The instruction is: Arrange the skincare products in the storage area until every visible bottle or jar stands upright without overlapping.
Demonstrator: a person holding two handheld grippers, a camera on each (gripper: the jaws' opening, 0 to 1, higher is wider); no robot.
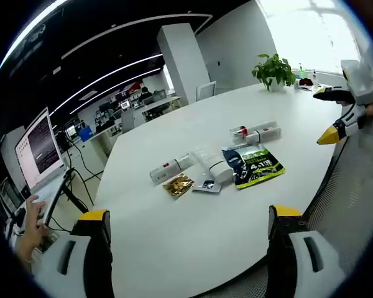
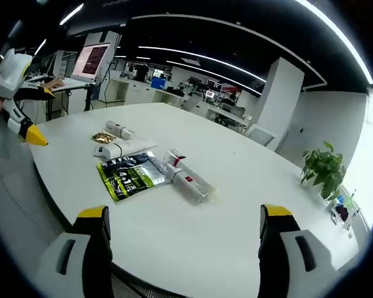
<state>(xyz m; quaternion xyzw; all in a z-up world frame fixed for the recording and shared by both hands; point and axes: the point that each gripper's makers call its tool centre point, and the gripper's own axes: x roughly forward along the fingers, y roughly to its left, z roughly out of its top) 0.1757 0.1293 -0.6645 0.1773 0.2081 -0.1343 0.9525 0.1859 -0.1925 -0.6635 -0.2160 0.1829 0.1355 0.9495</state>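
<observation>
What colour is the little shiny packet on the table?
Gold; the little shiny packet shows best in the left gripper view.

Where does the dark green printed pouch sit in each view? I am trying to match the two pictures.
Left gripper view: the green pouch lies right of centre on the white table, beside a white tube.
Right gripper view: the pouch lies left of centre, above the left jaw.
Shared landmark: the potted plant at the table's far edge.
</observation>
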